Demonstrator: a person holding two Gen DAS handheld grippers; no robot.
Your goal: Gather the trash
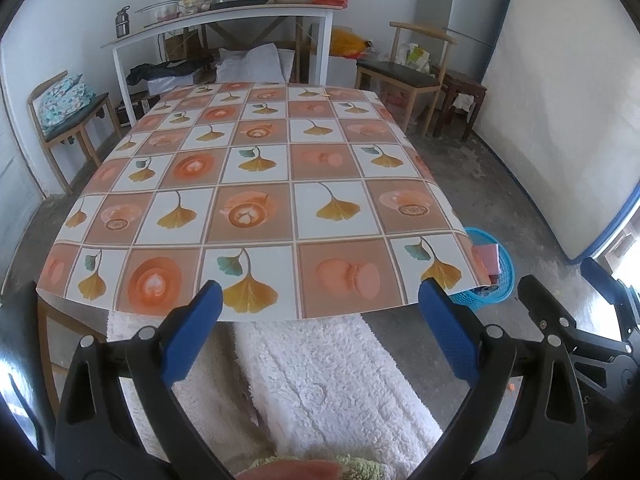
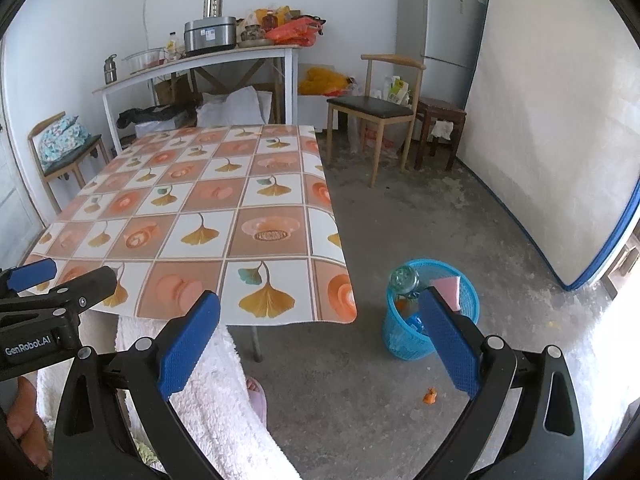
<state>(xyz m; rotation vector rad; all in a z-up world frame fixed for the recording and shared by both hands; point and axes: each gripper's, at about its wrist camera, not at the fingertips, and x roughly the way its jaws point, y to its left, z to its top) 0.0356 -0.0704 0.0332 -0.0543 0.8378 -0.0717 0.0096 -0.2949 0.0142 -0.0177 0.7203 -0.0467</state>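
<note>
A blue mesh trash basket (image 2: 404,340) stands on the floor right of the table; it holds a clear bottle (image 2: 404,278), a pink packet (image 2: 448,284) and other scraps. The basket also shows in the left wrist view (image 1: 502,276), partly hidden by the tablecloth. A small orange scrap (image 2: 430,396) lies on the floor in front of the basket. My left gripper (image 1: 320,308) is open and empty at the table's near edge. My right gripper (image 2: 320,320) is open and empty, above the floor beside the table corner. The left gripper also shows in the right wrist view (image 2: 68,276).
The table has a patterned cloth (image 1: 256,184). A white fluffy robe (image 1: 320,380) lies below. A wooden chair (image 2: 376,108), a stool (image 2: 440,120), a fridge (image 2: 440,16) and a leaning mattress (image 2: 552,128) stand on the right. A cluttered white side table (image 2: 200,64) stands behind.
</note>
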